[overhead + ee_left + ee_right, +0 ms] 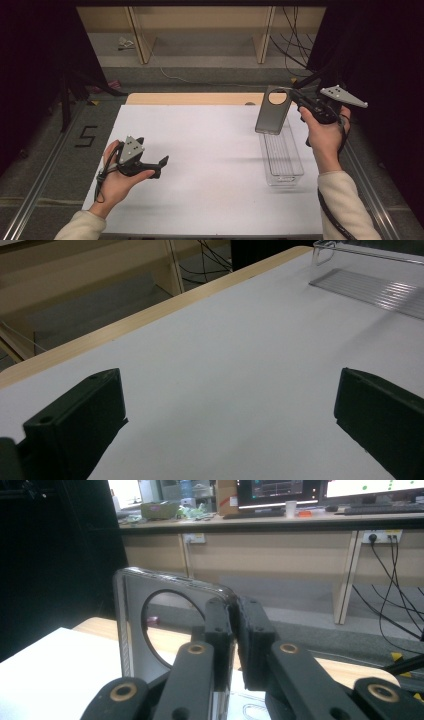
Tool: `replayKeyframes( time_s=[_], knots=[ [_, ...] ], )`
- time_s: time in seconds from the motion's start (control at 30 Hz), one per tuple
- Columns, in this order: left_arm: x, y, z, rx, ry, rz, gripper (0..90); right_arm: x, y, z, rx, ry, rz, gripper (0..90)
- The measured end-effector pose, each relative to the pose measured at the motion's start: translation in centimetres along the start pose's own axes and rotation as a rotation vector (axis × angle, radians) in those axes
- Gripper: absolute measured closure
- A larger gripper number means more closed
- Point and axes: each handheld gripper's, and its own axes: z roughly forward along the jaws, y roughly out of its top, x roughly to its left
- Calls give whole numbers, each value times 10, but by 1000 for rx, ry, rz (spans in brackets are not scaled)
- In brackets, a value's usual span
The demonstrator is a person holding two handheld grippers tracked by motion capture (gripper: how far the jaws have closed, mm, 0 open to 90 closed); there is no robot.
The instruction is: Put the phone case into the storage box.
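Note:
A dark grey phone case (273,112) with a round camera hole hangs upright in the air above the far end of a clear plastic tray (282,156). My right gripper (294,96) is shut on the case's top right corner. In the right gripper view the case (131,625) stands on edge, its corner pinched between the two black jaws of the right gripper (235,630). My left gripper (162,163) is held low over the white table (200,150) at the left, open and holding nothing. The left gripper (225,425) has its jaws wide apart over bare table.
The clear tray (370,285) lies lengthwise at the table's right side. A wooden strip (195,98) edges the table's far side. Beyond it are wooden desk legs (140,35) and cables (292,45) on the floor. A desk with monitors (280,492) stands far off.

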Motion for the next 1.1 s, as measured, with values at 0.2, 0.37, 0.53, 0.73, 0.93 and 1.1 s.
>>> replayKeyframes(
  time_s=[0.2,0.37,0.53,0.73,0.93,1.1],
  knots=[
    [0,0,0,-1,0,-1,0,-1,0,-1,-5,-5,-2,848],
    [0,0,0,-1,1,0,0,-2,0,-1,-3,-10,-5,848],
    [0,0,0,0,1,0,0,-4,1,-2,-7,-17,-5,848],
    [0,0,0,0,0,-1,0,-6,1,-3,-4,-24,-5,848],
    [0,0,0,0,1,-2,0,-7,1,-3,-4,-35,-15,848],
    [1,0,0,1,1,-1,0,-8,1,-3,-6,-43,-20,848]
  ],
)
